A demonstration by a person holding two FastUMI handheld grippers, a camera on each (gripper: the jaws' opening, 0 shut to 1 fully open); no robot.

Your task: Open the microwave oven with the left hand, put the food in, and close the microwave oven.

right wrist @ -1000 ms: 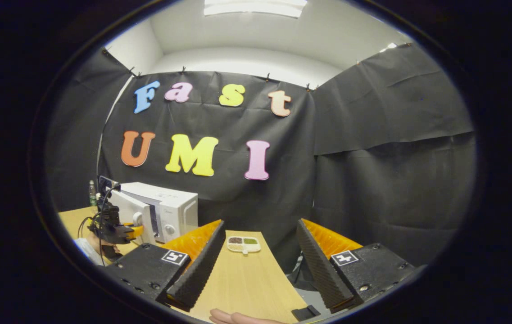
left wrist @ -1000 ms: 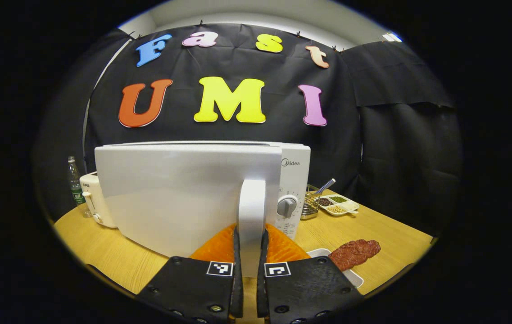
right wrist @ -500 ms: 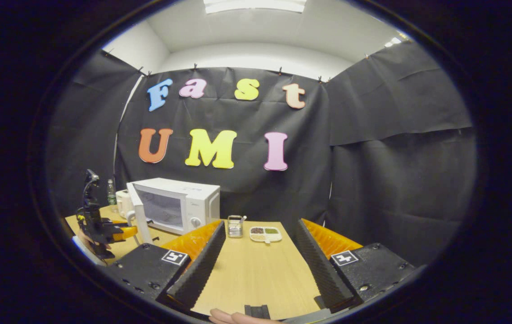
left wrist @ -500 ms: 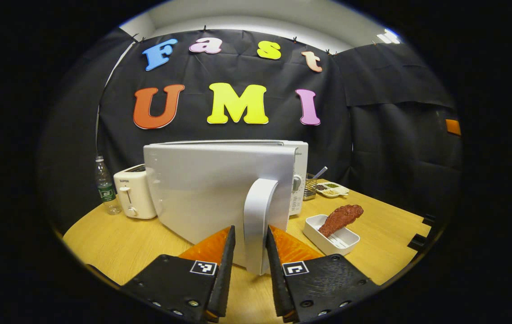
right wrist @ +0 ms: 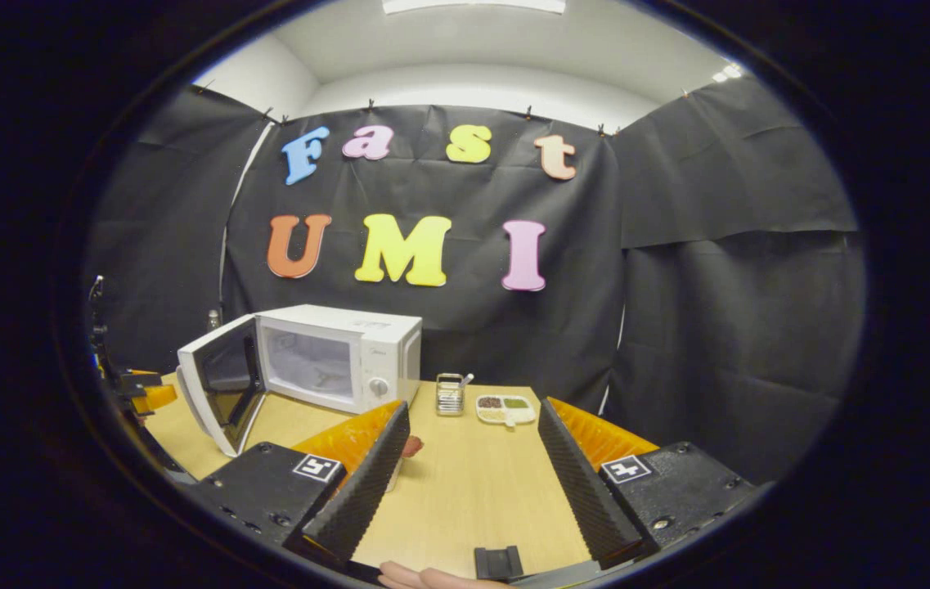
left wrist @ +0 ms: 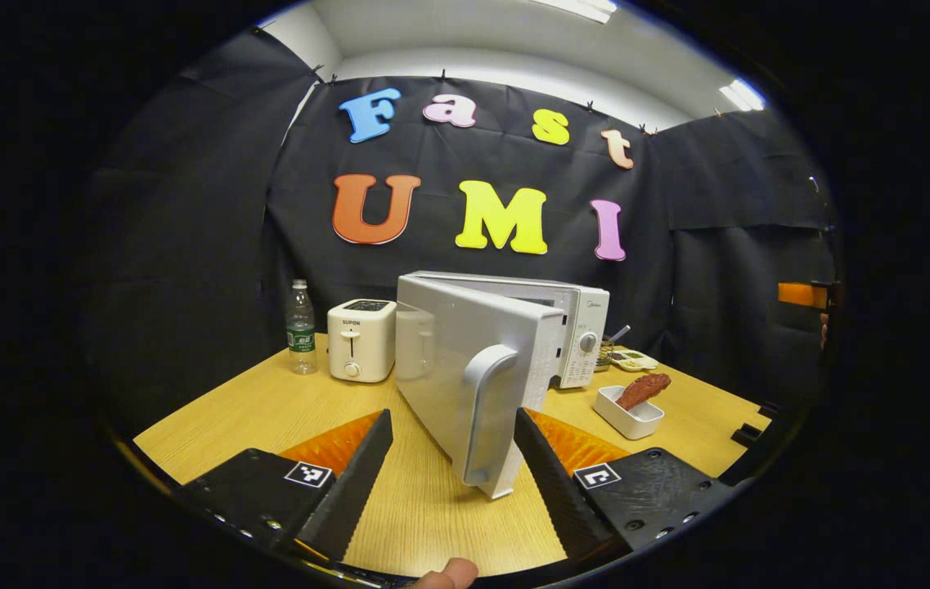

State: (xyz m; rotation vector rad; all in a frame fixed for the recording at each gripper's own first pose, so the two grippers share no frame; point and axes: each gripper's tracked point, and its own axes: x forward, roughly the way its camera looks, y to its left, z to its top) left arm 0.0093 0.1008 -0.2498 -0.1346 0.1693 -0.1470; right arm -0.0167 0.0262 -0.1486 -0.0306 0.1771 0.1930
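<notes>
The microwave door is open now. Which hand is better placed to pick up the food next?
Probably right: the right gripper is open, with the food beside its finger. The left gripper straddles the door handle.

microwave door (left wrist: 465, 376) stands open and blocks most of the cavity from the left gripper view; the oven's control panel (left wrist: 585, 339) is too small to make out there. food (right wrist: 411, 446) in the right gripper view is mostly behind the right tool's left finger (right wrist: 362, 483), just a reddish edge visible. divided dish (right wrist: 505, 409) contents too small to tell. left tool (right wrist: 141, 393) sits at the right gripper view's left margin, cut off, finger state unreadable. bottle (right wrist: 213, 317) is barely a sliver behind the door. a fingertip (left wrist: 448, 575) is cut by the bottom edge.
</notes>
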